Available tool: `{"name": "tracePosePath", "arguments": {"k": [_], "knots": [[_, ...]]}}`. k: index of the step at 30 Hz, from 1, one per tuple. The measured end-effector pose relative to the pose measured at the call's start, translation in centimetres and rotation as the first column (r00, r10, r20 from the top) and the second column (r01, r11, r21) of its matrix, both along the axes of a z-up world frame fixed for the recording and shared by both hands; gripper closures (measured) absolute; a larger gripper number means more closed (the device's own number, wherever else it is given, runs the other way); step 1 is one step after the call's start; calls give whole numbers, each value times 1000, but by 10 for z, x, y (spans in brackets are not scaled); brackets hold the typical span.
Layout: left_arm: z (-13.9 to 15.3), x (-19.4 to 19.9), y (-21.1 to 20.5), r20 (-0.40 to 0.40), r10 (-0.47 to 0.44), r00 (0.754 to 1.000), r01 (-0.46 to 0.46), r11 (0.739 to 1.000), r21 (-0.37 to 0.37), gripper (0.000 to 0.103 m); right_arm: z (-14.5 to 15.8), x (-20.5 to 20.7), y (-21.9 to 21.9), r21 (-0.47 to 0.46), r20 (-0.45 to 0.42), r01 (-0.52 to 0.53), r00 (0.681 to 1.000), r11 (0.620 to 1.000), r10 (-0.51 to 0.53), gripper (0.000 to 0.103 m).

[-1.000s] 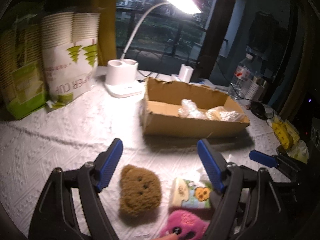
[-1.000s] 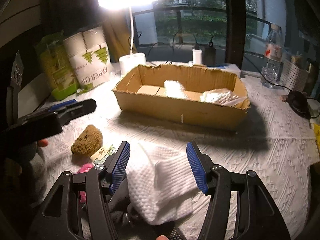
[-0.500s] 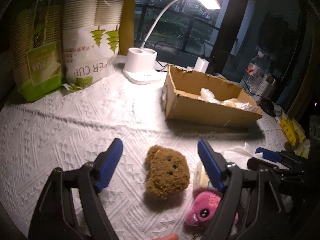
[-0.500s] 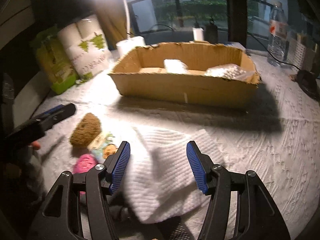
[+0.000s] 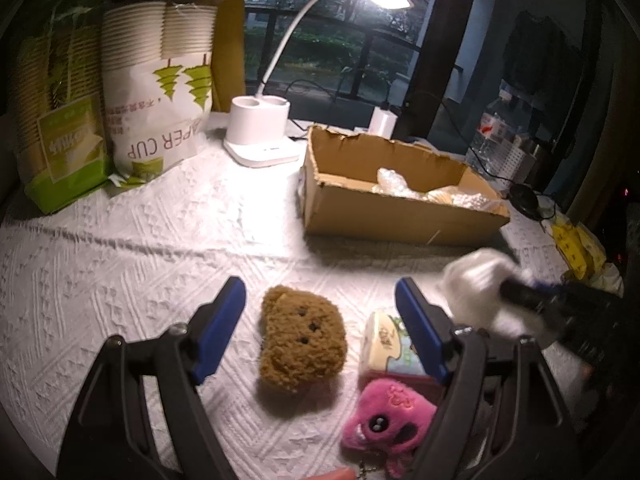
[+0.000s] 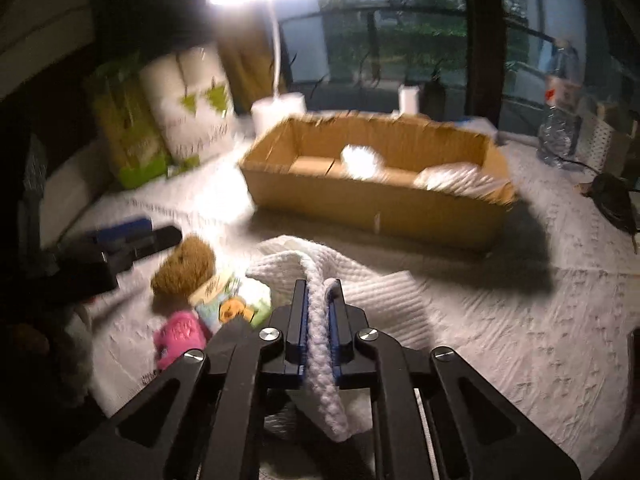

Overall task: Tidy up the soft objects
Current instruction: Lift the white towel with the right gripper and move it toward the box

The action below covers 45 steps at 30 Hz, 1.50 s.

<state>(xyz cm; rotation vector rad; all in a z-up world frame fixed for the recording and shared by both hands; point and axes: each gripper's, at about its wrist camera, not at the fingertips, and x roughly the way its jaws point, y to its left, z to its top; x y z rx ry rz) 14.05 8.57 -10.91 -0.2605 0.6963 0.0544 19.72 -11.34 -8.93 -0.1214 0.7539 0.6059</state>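
At lower centre of the right wrist view, the right gripper pinches a fold of the white cloth — likely bound for the cardboard box; the left gripper gapes empty over the brown plush.

White knit cloth: bunched, fold pinched upright. Brown plush bear: flat, face up. Pink plush touching tissue pack. Cardboard box: open, w/ white bags.

Two near, downward wrist views, shared cardboard box
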Motion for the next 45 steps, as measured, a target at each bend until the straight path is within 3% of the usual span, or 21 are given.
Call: {"name": "tracePosePath", "arguments": {"k": [6,14,15,18,19,24,28,34,37,41,45], "knots": [[5,3,-12,2,-24,1000,24,1000,14,25,17,4,-26,69,16,37,999,997,-39,93],[10,10,-34,-6,-66,998,66,997,36,25,9,17,-60,60,0,125,992,990,-126,93],[10,12,-36,-8,-71,997,71,997,39,25,5,20,-64,46,-11,137,991,990,-137,88],[11,16,-47,-15,-92,996,93,994,49,25,-4,26,-73,24,-30,171,985,985,-170,62],[12,17,-52,-16,-103,995,103,993,55,25,-7,27,-78,31,-47,173,984,984,-171,59],[15,23,-72,-20,-143,990,144,987,74,25,-13,24,-96,39,-57,197,979,980,-195,58],[16,27,-88,-25,-172,985,173,982,79,25,-11,12,-102,90,-67,136,989,987,-130,55],[16,28,-104,-36,-201,979,203,975,91,25,-16,0,-95,70,-85,72,994,995,-66,54],[16,25,-104,-34,-196,980,199,976,91,25,-10,-9,-95,94,-66,40,997,995,-34,43],[17,22,-101,-30,-189,981,191,978,89,25,4,-18,-98,119,-21,26,1000,993,-24,41],[17,19,-98,-27,-186,982,188,979,83,25,-3,-7,-95,68,-34,53,998,996,-51,37]]}}
